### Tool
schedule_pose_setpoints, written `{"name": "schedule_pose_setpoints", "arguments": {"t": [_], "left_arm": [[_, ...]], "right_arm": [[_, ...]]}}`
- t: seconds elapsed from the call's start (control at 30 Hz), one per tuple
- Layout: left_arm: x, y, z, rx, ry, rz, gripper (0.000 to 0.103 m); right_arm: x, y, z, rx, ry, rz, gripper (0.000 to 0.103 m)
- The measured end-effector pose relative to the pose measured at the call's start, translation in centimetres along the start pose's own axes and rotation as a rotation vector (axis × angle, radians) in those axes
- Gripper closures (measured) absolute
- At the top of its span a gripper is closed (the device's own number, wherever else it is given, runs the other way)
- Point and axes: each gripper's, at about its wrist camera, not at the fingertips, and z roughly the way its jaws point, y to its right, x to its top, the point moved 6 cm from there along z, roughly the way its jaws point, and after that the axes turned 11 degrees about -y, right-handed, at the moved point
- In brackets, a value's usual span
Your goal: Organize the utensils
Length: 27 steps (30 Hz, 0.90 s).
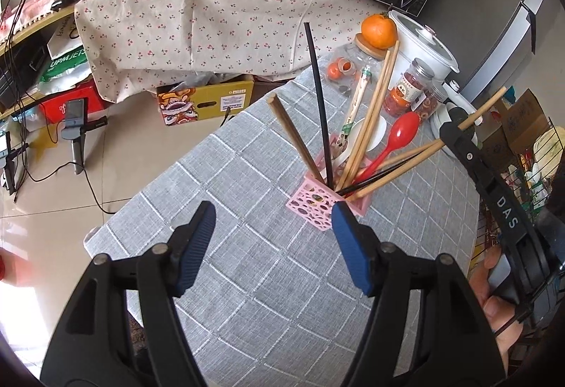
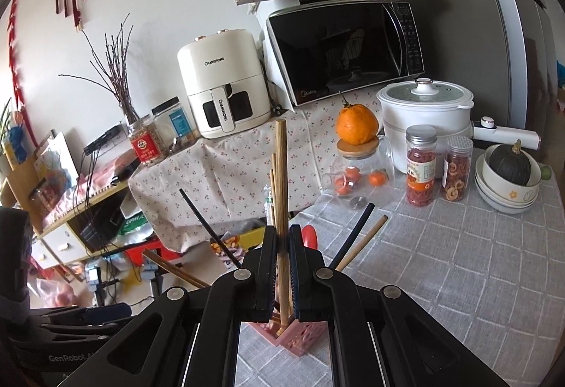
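A pink perforated utensil holder (image 1: 317, 206) stands on the grey checked tablecloth (image 1: 247, 263). It holds wooden chopsticks (image 1: 370, 118), black chopsticks (image 1: 319, 104), a red spoon (image 1: 399, 136) and a white spoon. My left gripper (image 1: 273, 235) is open and empty, just in front of the holder. My right gripper (image 2: 282, 238) is shut on a wooden chopstick (image 2: 281, 175) that stands upright with its lower end in the holder (image 2: 300, 341). In the left wrist view the right gripper (image 1: 459, 129) shows at the right, holding that chopstick (image 1: 489, 106).
Behind the holder stand a glass jar with an orange on top (image 1: 379, 31), two jars of dried fruit (image 2: 420, 168), a white cooker (image 2: 425, 118) and stacked bowls with a squash (image 2: 508, 175). A microwave (image 2: 346, 51) and an air fryer (image 2: 222, 83) stand further back. The table edge (image 1: 106, 231) is at the left.
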Motion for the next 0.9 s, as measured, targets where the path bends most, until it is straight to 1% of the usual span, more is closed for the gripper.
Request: {"name": "schedule_pose_setpoints", "arguments": {"t": [0.1,0.13,0.17,0.2,0.23,0.27,0.4,0.47,0.5,0.57,0.67,0.83,0.9], "left_arm": [[-0.1,0.1,0.0,-0.001,-0.001,0.0,0.034],[-0.1,0.2,0.0,-0.001,0.0,0.002,0.034],[-0.1,0.3,-0.1,0.002,0.003,0.006,0.034],[-0.1,0.4,-0.2,0.01,0.009,0.012,0.034],[-0.1,0.5,-0.3,0.019,0.018,0.021,0.034],[-0.2,0.7,-0.5,0.024,0.024,0.03,0.034],[-0.4,1.6,-1.6,0.027,0.055,0.068,0.034],[-0.7,2.2,-2.2,0.024,0.068,0.093,0.033],[-0.9,2.6,-2.6,0.022,0.075,0.107,0.028],[-1.3,3.4,-3.5,0.018,0.098,0.132,0.023],[-2.1,4.6,-5.0,0.012,0.138,0.17,0.022],[-3.9,6.7,-7.2,0.021,0.186,0.239,0.016],[-4.6,7.5,-7.9,0.024,0.203,0.261,0.011]], "right_arm": [[-0.4,0.1,0.7,0.003,-0.034,0.007,0.095],[-0.4,0.2,0.8,0.011,-0.045,0.015,0.092],[-0.4,0.2,0.6,0.022,-0.053,0.025,0.084],[-0.4,0.3,0.3,0.031,-0.059,0.033,0.081],[-0.3,0.5,-0.1,0.034,-0.06,0.041,0.074],[-0.2,0.6,-0.6,0.037,-0.056,0.047,0.069],[0.3,1.6,-3.6,0.028,-0.04,0.064,0.063],[0.4,2.3,-5.3,0.012,-0.038,0.072,0.058],[0.4,2.7,-6.1,-0.002,-0.038,0.072,0.057],[0.3,3.4,-8.0,-0.028,-0.037,0.061,0.049],[-0.2,4.5,-10.7,-0.076,-0.038,0.037,0.038],[-1.7,6.5,-14.6,-0.138,-0.074,0.048,0.029],[-2.4,7.3,-16.0,-0.162,-0.087,0.055,0.026]]}}
